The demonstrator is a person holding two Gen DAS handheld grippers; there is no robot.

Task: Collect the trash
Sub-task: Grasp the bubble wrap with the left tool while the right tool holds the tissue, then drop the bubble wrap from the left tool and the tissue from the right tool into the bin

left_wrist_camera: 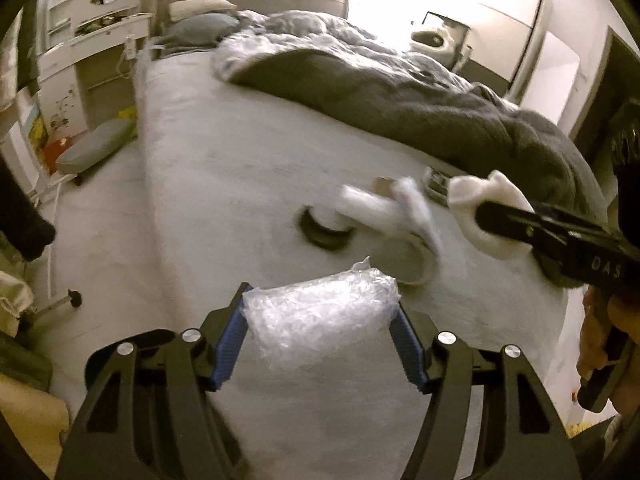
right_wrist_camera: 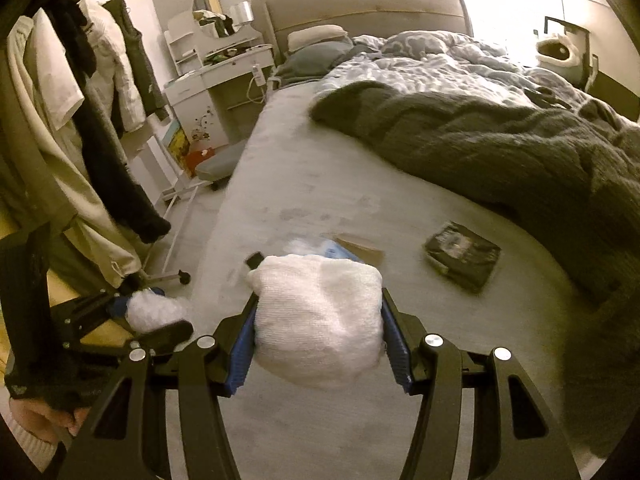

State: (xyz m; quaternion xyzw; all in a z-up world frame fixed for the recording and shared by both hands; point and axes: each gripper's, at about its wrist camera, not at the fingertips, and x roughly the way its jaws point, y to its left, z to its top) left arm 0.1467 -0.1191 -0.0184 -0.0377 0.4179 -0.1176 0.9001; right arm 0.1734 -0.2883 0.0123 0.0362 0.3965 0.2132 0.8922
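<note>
The bed (right_wrist_camera: 320,184) fills both views, its bare grey sheet running from near to far. A dark blanket (right_wrist_camera: 500,152) is bunched over the right and far part, with a patterned duvet (right_wrist_camera: 432,64) behind it. No bin, bag or other container can be seen in either view, so where the trash is to go cannot be told.

The left gripper (left_wrist_camera: 320,312) is held low over the near bed edge, closed around a crumpled wad of clear plastic wrap (left_wrist_camera: 320,320) that fills the gap between the blue pads. The right gripper (right_wrist_camera: 318,320) is closed on a white cloth wad (right_wrist_camera: 320,316), pinched on both sides; in the left view it is seen reaching in from the right.

Loose pieces are left on the sheet, further in than both grippers. A dark flat packet (right_wrist_camera: 462,256) lies to the right, near the blanket edge, its long axis slanting from near right to far left; the right gripper is judged nearer to it. A brown card scrap (right_wrist_camera: 360,246) lies just behind the cloth wad. Blurred white pieces (left_wrist_camera: 384,204) and a dark ring (left_wrist_camera: 324,230) lie ahead of the left gripper. With both grippers full, unloading is probably needed first.
</note>
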